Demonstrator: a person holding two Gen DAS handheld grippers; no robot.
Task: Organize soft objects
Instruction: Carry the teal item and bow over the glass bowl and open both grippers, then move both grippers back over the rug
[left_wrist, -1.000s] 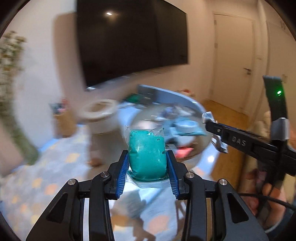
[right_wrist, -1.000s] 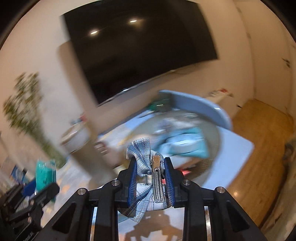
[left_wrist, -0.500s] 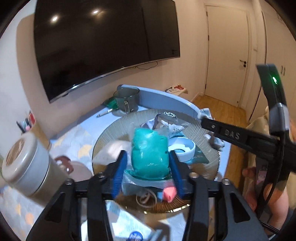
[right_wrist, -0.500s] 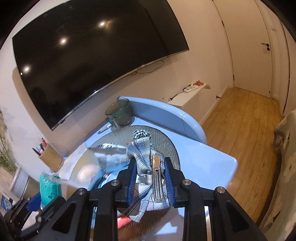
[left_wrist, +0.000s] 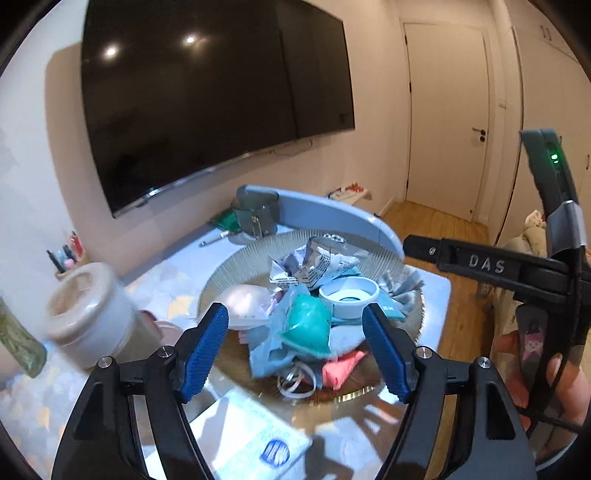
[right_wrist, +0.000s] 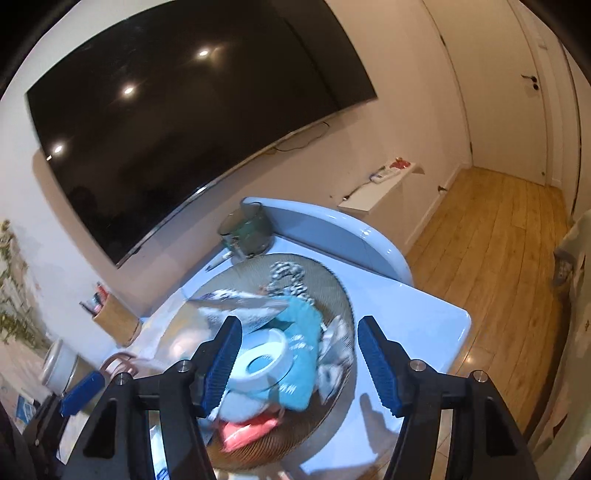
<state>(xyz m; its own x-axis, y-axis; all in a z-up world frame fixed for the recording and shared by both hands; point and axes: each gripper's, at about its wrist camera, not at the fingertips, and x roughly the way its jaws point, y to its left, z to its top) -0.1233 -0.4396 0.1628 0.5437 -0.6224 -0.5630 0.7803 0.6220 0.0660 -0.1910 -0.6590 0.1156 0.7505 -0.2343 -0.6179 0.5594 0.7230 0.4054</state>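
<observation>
A round ribbed tray (left_wrist: 236, 262) (right_wrist: 343, 295) on a light blue table holds a heap of soft things. A teal pouch in clear plastic (left_wrist: 308, 325) lies on the heap between my open left gripper's (left_wrist: 295, 350) jaws, below them. A plaid cloth with a clip (right_wrist: 334, 354) lies at the tray's right side, blurred, between my open right gripper's (right_wrist: 299, 362) jaws. A white tape ring (left_wrist: 349, 295) (right_wrist: 260, 362), teal cloth (right_wrist: 301, 339), crumpled printed wrapper (left_wrist: 321, 258) and a pink piece (left_wrist: 340, 369) also lie in the tray.
A beige lidded jar (left_wrist: 88, 314) stands left of the tray. A glass mug (left_wrist: 256, 216) (right_wrist: 247, 229) sits behind it by the blue raised table edge (right_wrist: 332, 229). A pen holder (right_wrist: 114, 321) stands at the wall. A packet (left_wrist: 251, 435) lies near me.
Both grippers have opened. The teal pouch has dropped from the left one and the plaid cloth from the right one onto the heap in the tray.
</observation>
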